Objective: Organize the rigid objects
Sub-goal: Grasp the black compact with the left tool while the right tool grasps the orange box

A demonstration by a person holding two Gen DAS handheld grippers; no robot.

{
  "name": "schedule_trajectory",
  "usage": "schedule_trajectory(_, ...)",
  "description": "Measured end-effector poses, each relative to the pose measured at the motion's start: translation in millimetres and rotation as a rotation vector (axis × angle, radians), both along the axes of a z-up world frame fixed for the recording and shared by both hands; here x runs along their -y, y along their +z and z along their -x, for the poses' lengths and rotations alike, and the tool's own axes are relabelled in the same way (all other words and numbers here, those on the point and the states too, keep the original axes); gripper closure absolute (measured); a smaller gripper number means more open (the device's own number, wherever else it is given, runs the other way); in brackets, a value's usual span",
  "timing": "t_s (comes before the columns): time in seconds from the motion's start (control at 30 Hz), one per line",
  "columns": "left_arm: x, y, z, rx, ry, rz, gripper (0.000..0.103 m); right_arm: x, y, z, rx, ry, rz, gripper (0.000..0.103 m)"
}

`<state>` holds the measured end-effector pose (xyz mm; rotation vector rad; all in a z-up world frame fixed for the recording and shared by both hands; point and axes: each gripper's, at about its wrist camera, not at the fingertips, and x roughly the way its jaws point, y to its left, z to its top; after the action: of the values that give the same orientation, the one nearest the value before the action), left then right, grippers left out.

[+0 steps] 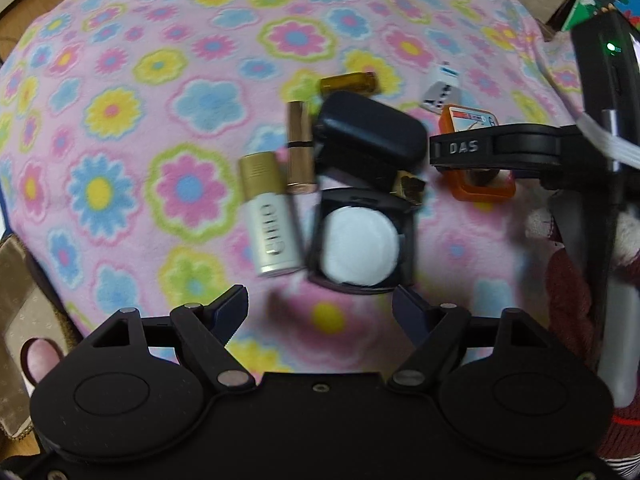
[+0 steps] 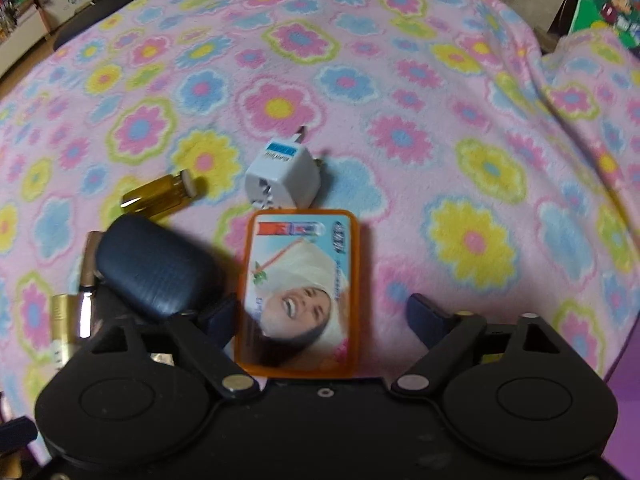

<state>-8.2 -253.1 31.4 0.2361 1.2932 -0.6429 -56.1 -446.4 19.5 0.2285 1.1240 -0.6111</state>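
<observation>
Judging by the cluster, most items are gathered; the orange plastic box [image 2: 298, 292] is straddled by the spread right gripper [image 2: 320, 316], the white plug adapter [image 2: 282, 174] left apart; the left gripper [image 1: 320, 312] is spread, empty.

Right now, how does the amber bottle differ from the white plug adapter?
The amber bottle is a see-through brown cylinder lying on its side; the white plug adapter is an opaque, blocky cube with prongs and a blue label. The bottle sits left of the adapter, nearer the dark case. Both rest untouched on the floral blanket.
</observation>
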Motion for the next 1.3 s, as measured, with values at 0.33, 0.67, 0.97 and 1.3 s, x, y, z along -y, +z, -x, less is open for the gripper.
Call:
schedule_trajectory(0.33,38.9,-15.3,3.6,-0.002,-0.041,-0.038,0.024,31.0,10.1,37.0,0.016,-0.013,-0.056,0.044)
schedule_trajectory(0.67,69.5,-29.1,3.2,0.029,-0.048,-0.105,0.025,53.7,9.2,54.4,0.049,-0.048,-0.095,0.04)
schedule_trajectory(0.97,77.1,-35.4,-2.5,0.015,-0.022,-0.106,0.02,53.4,2.0,50.6,0.076,-0.047,-0.084,0.02)
schedule_trajectory(1.3,75.8,-28.4,1.1,0.003,-0.002,-0.098,0.043,39.6,-3.1,46.2,0.055,0.032,-0.054,0.012)
